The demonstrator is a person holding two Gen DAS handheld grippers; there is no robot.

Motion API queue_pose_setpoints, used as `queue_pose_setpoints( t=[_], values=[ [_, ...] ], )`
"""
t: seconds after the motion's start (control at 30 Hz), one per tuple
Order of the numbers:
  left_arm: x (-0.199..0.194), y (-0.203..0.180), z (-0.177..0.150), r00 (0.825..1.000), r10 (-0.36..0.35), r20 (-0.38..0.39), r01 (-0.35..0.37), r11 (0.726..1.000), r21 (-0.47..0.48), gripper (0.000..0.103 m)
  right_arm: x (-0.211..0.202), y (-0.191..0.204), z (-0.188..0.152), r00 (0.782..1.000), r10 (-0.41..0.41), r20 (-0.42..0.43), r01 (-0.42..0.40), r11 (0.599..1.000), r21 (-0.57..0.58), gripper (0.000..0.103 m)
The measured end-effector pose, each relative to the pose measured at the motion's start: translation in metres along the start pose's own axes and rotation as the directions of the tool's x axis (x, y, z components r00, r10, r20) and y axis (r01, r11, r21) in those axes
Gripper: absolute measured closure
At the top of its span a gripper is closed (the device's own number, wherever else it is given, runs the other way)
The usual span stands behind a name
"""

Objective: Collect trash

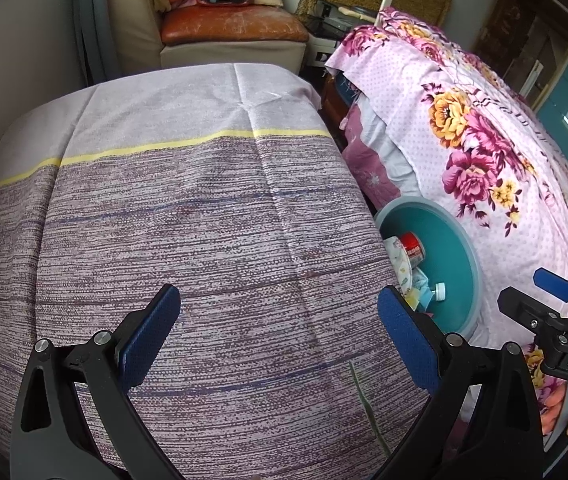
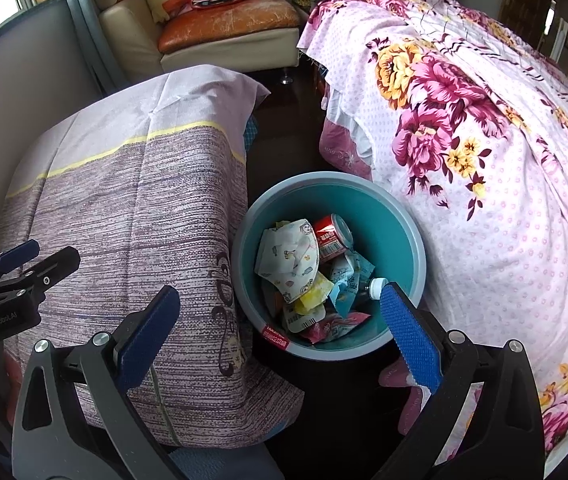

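Right wrist view, trash bin (image 2: pixel 404 216) between spread fingers (image 2: pixel 410 328)

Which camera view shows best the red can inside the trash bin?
The right wrist view: it looks down into the bin, so the red can and its label show. In the left wrist view the can shows only partly, small, beside the table's edge.

A round teal plastic trash bin (image 2: pixel 400 216) stood on the floor between a tabletop under a purple striped cloth (image 2: pixel 132 216) at its 9 o'clock and a bed under a pink floral sheet (image 2: pixel 484 184) at its 3 o'clock. In it lay a red drink can (image 2: pixel 330 236), a patterned face mask (image 2: pixel 288 260) and crumpled wrappers (image 2: pixel 324 320). A cream armchair with an orange seat cushion (image 2: pixel 224 24) stood at 12 o'clock, behind both.
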State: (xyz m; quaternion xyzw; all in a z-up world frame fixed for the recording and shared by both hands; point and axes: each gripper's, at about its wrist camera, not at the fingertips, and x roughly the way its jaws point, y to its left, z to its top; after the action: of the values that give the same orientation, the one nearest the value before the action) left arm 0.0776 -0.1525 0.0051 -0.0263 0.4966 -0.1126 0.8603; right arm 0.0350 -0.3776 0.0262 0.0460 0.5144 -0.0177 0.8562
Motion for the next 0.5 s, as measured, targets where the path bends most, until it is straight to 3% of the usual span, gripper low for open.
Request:
queue_pose_setpoints(
  t=[0.5],
  values=[
    [-0.0014,-0.0013,-0.0012,0.999,0.018,0.039,-0.019,1.0,0.024,0.004,0.0094,-0.0041,-0.0003,1.0,-0.005,-0.017,0.005,1.0,0.01,0.007]
  ],
)
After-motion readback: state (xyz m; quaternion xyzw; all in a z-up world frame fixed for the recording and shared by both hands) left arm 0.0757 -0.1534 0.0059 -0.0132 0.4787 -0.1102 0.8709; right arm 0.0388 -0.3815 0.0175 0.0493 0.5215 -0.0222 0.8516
